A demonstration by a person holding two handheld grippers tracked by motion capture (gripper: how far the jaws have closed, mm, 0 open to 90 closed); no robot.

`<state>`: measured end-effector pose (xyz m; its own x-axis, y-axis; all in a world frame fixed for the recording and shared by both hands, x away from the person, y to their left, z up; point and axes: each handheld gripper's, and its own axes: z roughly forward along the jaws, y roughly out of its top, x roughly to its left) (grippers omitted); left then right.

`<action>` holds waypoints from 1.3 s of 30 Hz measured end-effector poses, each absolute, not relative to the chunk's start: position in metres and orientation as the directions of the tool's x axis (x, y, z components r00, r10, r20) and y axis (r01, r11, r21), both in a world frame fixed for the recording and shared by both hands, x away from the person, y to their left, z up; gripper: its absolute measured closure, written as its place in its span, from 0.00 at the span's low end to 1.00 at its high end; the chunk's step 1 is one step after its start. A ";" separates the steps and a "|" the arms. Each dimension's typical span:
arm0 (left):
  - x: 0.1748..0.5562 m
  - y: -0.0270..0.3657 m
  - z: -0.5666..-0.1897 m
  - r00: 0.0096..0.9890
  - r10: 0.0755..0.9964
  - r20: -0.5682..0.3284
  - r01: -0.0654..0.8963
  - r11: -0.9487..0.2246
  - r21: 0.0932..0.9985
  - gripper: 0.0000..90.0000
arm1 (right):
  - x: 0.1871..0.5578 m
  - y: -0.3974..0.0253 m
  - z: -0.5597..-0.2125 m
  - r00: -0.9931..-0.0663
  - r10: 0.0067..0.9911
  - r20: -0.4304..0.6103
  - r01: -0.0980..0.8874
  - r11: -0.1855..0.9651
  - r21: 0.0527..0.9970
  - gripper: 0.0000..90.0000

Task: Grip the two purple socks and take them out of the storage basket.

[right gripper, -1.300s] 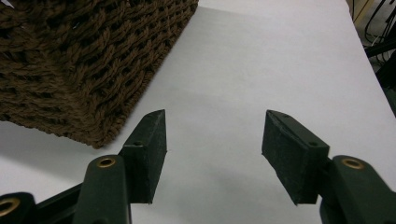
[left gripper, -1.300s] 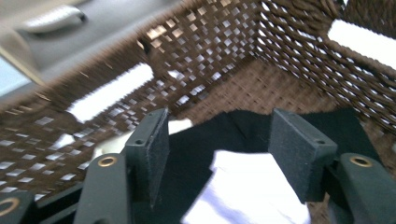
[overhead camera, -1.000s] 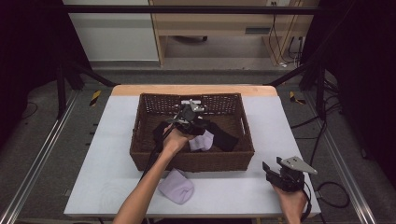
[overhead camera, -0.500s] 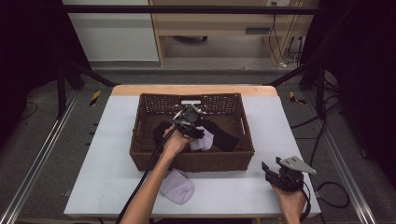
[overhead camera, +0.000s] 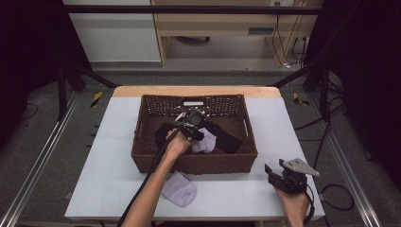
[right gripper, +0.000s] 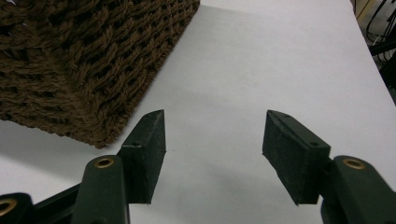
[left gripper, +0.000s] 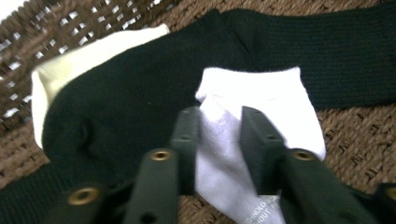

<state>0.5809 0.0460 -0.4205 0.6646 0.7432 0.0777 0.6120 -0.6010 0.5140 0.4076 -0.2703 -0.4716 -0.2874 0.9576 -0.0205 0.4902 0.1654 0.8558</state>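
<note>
A brown wicker basket (overhead camera: 194, 163) stands mid-table and holds a white sock (overhead camera: 206, 142), a long black sock (overhead camera: 230, 138) and a cream one. My left gripper (overhead camera: 191, 125) reaches down into it. In the left gripper view, the jaws of my left gripper (left gripper: 219, 116) pinch a fold of the white sock (left gripper: 280, 98), which lies over the black sock (left gripper: 126, 107); the cream sock (left gripper: 70, 65) peeks out behind. My right gripper (overhead camera: 276, 175) hovers open over the table's near right corner, its jaws (right gripper: 212, 135) wide apart and holding nothing.
A lavender sock (overhead camera: 179, 188) lies on the white table (overhead camera: 108, 142) in front of the basket. The basket's corner (right gripper: 70, 60) is just left of my right gripper. Bare table surface lies to the left and right of the basket.
My left gripper has slid a little toward the near side of the basket and sunk onto the white sock. The right gripper has stayed put.
</note>
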 end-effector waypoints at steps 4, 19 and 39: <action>0.580 0.047 -0.419 0.660 0.749 0.058 0.625 -0.590 0.511 0.92 | 0.407 -0.270 -0.472 -0.288 0.958 -0.019 0.491 0.164 0.856 0.44; 0.564 0.062 -0.391 0.649 0.757 0.073 0.464 -0.470 0.751 0.96 | 0.406 -0.272 -0.472 -0.285 0.958 -0.024 0.488 0.167 0.857 0.44; 0.526 0.096 -0.335 0.633 0.771 0.065 0.264 -0.295 0.918 0.96 | 0.406 -0.275 -0.471 -0.278 0.960 -0.022 0.487 0.160 0.859 0.45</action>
